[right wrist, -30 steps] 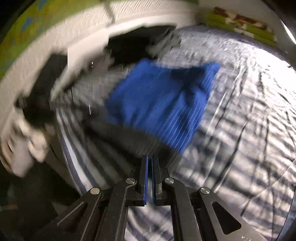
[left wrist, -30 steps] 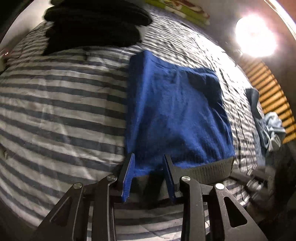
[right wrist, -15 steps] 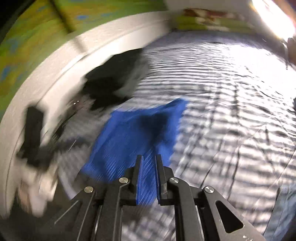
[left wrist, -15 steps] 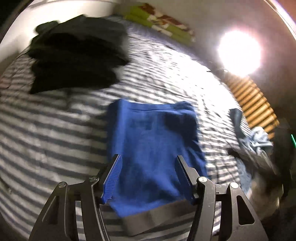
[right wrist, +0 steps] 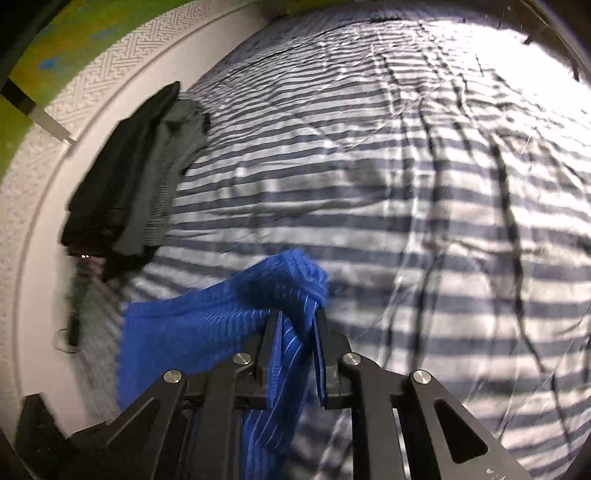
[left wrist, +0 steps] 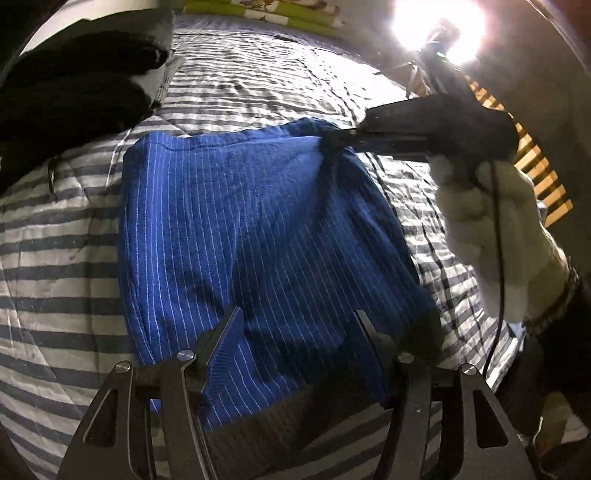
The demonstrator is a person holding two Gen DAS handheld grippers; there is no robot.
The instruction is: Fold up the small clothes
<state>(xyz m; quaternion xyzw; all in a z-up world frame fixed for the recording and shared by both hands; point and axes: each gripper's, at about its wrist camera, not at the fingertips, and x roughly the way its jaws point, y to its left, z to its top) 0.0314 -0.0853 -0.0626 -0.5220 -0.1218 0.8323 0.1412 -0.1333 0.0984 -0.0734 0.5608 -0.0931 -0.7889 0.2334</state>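
Observation:
Blue pinstriped shorts (left wrist: 240, 221) with a dark waistband (left wrist: 277, 417) lie flat on the striped bed cover (left wrist: 55, 258). My left gripper (left wrist: 298, 312) hovers open over the waistband end, its pads apart from the cloth. In the left wrist view, a white-gloved hand (left wrist: 491, 236) holds my right gripper (left wrist: 332, 138) at the shorts' far right corner, which is pulled up off the bed. The right wrist view shows my right gripper (right wrist: 299, 312) shut on a bunched fold of the blue shorts (right wrist: 192, 325).
A pile of black clothes (left wrist: 74, 85) sits at the far left of the bed, by the white headboard (right wrist: 37, 184) in the right wrist view. A bright lamp (left wrist: 439, 26) glares at the top right. Wooden slats (left wrist: 543, 177) run along the right edge.
My left jaws have spread wide and moved over the shorts. My right gripper has swung across to the far corner, taken the cloth and raised it.

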